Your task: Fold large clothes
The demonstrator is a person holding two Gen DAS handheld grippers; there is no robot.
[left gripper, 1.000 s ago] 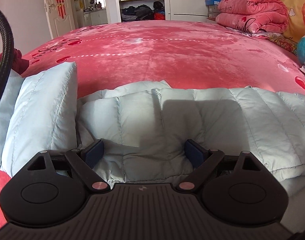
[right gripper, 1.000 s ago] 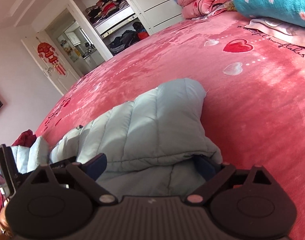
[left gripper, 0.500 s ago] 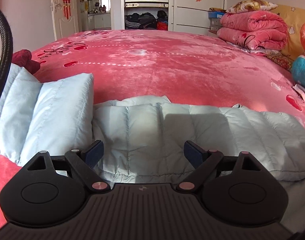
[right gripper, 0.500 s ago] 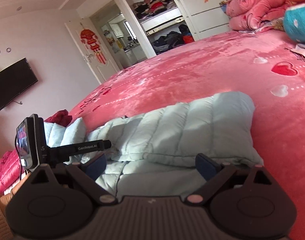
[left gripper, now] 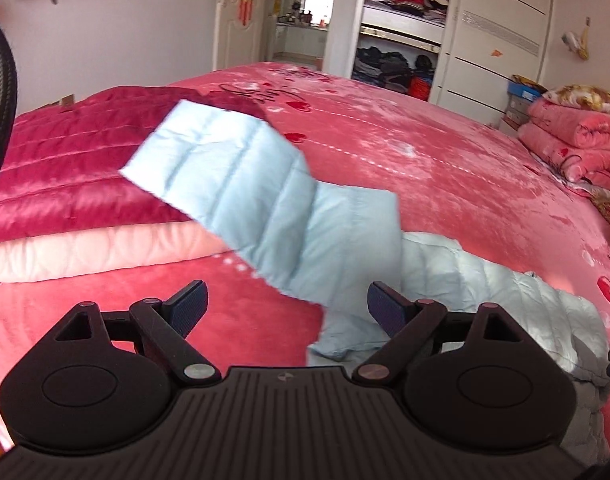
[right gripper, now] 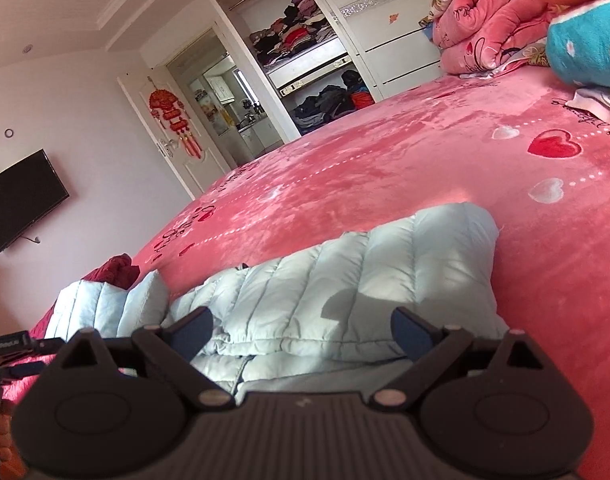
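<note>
**A:** Since the earlier frame the left gripper [left gripper: 283, 306] has swung away from the jacket's body; its view now takes in the sleeve [left gripper: 241, 192] slanting from centre up toward the upper left, where before the quilted torso filled the lower frame.

**B:** And the tongs?

**A:** Both pairs stand wide, holding nothing. In the left view the sleeve's lower edge sits just above the gap between the jaws. The right gripper [right gripper: 301, 328] hovers over the pale blue puffer jacket [right gripper: 357, 292], which lies across the lower middle of its view on the pink bedspread [right gripper: 385, 168].

**B:** What worries you?

**A:** At the left of the left view, the sleeve end lies over the dark red quilted garment [left gripper: 65, 160] stacked on a pale pink one [left gripper: 97, 248]. My guess is a grab there could pinch the red fabric too and drag the stack. The sleeve looks puffy and slick, so a shallow bite may slip.

**B:** Room to move?

**A:** Plenty, I'd judge. Bare bedspread runs through the centre and upper right of both views; the folded pink blankets [left gripper: 573, 140] sit far right, well apart from the jacket. The bed's near edge is hidden below the grippers.
</note>
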